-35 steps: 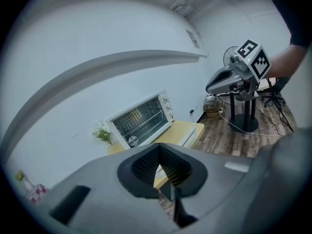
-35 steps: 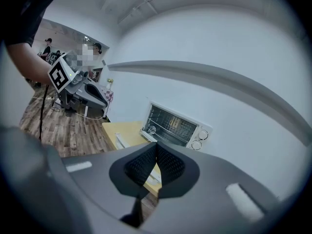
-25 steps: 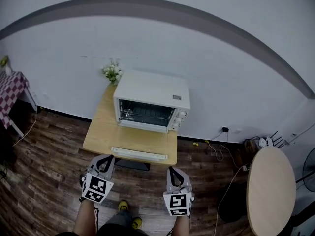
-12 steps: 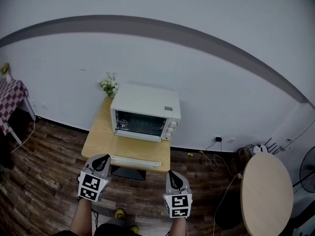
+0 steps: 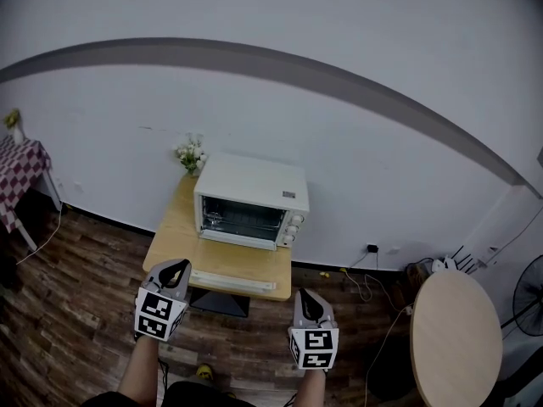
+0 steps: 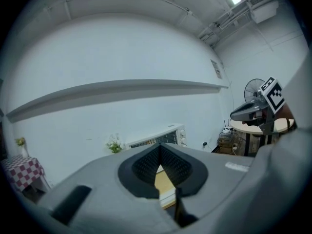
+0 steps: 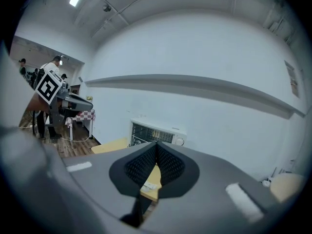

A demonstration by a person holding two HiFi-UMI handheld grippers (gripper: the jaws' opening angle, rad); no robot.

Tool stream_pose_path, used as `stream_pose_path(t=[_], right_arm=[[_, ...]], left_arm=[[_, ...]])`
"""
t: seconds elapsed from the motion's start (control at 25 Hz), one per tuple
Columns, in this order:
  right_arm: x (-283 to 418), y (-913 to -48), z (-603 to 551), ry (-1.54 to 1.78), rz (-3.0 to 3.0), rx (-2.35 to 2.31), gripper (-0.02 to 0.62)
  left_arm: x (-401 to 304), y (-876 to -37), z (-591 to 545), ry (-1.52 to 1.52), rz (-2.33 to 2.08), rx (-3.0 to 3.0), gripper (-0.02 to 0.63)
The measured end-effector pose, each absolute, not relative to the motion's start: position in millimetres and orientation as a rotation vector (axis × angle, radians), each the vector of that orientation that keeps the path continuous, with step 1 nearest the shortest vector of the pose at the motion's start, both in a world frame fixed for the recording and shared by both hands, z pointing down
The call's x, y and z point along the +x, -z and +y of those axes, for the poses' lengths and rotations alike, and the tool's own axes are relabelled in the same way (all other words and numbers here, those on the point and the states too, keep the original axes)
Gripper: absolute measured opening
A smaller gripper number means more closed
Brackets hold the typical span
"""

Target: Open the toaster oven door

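Toaster oven [image 5: 250, 209] sits on wooden table [image 5: 168, 246], well ahead of left gripper [image 5: 176, 267] and right gripper [image 5: 308, 296], both closed and empty; unopened jaws would likely bump it rather than grip.

The grey left gripper [image 5: 176, 265] and right gripper [image 5: 307, 296] each carry a white cube [image 5: 159, 315] of black square markers and black ribbed pads [image 6: 146, 165]; one shoe [image 5: 204, 370] is yellow.
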State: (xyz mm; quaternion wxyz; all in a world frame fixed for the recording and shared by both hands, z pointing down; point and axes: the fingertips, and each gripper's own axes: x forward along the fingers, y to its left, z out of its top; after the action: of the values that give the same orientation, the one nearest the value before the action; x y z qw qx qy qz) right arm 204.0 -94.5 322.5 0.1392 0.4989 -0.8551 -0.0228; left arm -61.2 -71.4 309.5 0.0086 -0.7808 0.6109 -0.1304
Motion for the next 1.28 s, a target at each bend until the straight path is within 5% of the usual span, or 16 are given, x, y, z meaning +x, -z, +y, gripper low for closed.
stream_pose_path(t=[1.28], right_arm=[[217.1, -296.3, -78.5, 0.047, -2.514, 1.493, -0.008]], left_arm=[[-71.4, -289.6, -49.4, 0.283, 1.945, -2.451, -0.003]])
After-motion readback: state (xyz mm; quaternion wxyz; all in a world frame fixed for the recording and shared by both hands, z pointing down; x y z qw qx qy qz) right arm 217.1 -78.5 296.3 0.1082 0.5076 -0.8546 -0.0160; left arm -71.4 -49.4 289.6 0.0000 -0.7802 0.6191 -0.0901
